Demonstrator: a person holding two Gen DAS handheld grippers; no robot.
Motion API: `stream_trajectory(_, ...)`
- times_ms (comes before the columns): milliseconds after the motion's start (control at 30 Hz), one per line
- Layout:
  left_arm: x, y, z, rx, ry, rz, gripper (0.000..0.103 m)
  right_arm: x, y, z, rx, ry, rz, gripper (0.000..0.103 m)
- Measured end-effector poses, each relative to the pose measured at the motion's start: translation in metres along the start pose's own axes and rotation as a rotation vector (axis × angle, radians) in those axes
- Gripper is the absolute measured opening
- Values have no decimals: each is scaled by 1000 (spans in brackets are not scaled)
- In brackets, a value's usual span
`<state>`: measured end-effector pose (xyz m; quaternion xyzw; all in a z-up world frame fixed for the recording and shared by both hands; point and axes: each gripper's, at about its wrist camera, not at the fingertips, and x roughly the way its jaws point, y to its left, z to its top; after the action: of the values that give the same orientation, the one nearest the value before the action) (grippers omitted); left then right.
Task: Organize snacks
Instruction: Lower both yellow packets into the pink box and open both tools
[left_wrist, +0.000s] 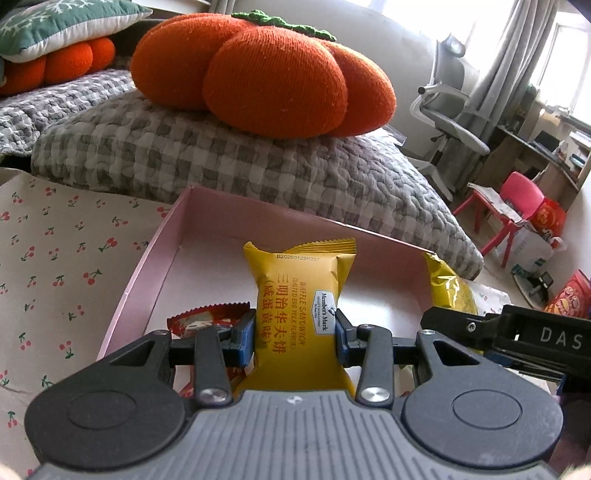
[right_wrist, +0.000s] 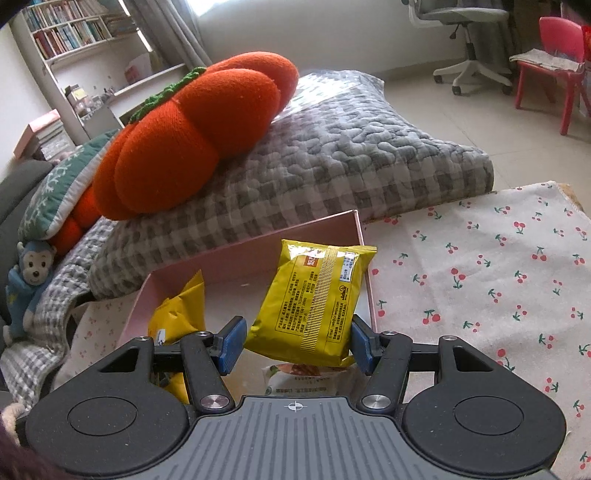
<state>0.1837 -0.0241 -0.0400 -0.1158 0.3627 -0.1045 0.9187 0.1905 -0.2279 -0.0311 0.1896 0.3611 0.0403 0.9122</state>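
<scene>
My left gripper is shut on a yellow waffle sandwich packet and holds it upright over the pink box. A red snack packet lies in the box at its left. My right gripper has its jaws apart around a second yellow packet; the left pad stands clear of it, the right pad touches its edge. The packet leans over the box's right wall. The left gripper's packet shows in the right wrist view. A pale snack packet lies below.
The box sits on a cherry-print cloth. An orange pumpkin cushion rests on a grey checked quilt behind the box. An office chair and a red child's chair stand on the floor beyond.
</scene>
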Motion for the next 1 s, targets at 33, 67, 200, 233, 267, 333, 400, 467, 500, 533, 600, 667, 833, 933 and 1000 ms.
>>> stream_trajectory(33,-1,0,0,5,0,2,38,0,0,0,-1,0,-1,59)
stream_trajectory(67,-1,0,0,9,0,2,38,0,0,0,-1,0,-2,59)
stream_trajectory(200,-3,0,-1,6,1,-15,40,1,1,-1,-7,3,-3,61)
stream_trajectory(233,-4,-1,-1,9,-4,-16,44,1,1,-1,-7,1,-1,61)
stream_trajectory(267,-4,-2,-1,14,-5,-22,49,1,2,-1,-4,3,0,64)
stream_trajectory(333,-7,-4,0,24,-9,-25,55,-1,3,0,7,2,2,72)
stream_trajectory(400,-10,-5,2,29,-12,-31,60,-5,2,0,16,-4,9,78)
stream_trajectory(467,-11,-6,4,26,-9,-32,68,-8,1,1,26,-4,14,79)
stream_trajectory(500,-12,-6,4,23,-9,-33,69,-10,1,1,29,-2,14,79)
stream_trajectory(533,-13,-6,4,22,-10,-34,71,-12,1,1,31,-2,13,80)
stream_trajectory(600,-17,-8,4,25,-7,-40,74,-17,0,1,34,-1,6,81)
stream_trajectory(667,-23,-10,4,38,-12,-37,77,-22,-1,2,35,-2,0,81)
stream_trajectory(833,-43,-16,0,72,-31,-6,84,-40,-2,1,34,-4,-16,83)
stream_trajectory(933,-54,-18,-3,92,-30,10,91,-52,-2,-1,29,-4,-23,83)
stream_trajectory(1000,-63,-20,-4,111,-34,20,93,-60,-1,-3,21,-2,-27,83)
